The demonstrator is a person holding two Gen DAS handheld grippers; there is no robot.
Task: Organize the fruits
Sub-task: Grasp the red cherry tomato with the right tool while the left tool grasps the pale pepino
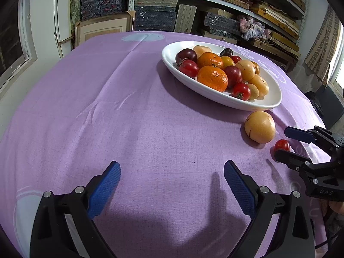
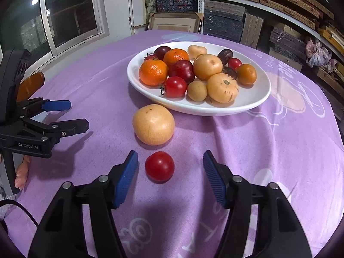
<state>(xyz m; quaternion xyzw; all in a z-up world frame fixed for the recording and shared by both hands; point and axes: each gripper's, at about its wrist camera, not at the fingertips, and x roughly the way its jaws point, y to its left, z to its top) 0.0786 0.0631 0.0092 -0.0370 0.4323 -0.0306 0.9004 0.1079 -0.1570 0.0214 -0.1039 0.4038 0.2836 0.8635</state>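
A white oval plate (image 2: pixel 255 105) (image 1: pixel 266 105) on the purple cloth holds several oranges, plums, tomatoes and yellow fruits. A large yellow fruit (image 2: pixel 153 124) (image 1: pixel 259 126) lies on the cloth just in front of the plate. A small red tomato (image 2: pixel 159 166) (image 1: pixel 282 145) lies nearer. My right gripper (image 2: pixel 169 161) (image 1: pixel 281 143) is open, its fingertips on either side of the tomato, not touching it. My left gripper (image 1: pixel 172 172) (image 2: pixel 77 115) is open and empty over bare cloth, left of the fruits.
The round table has a purple cloth (image 1: pixel 129 118). Shelves with stacked boxes (image 1: pixel 215 4) stand behind it. A window and white wall (image 2: pixel 64 21) are to the left. An orange chair back (image 2: pixel 30 86) shows at the left table edge.
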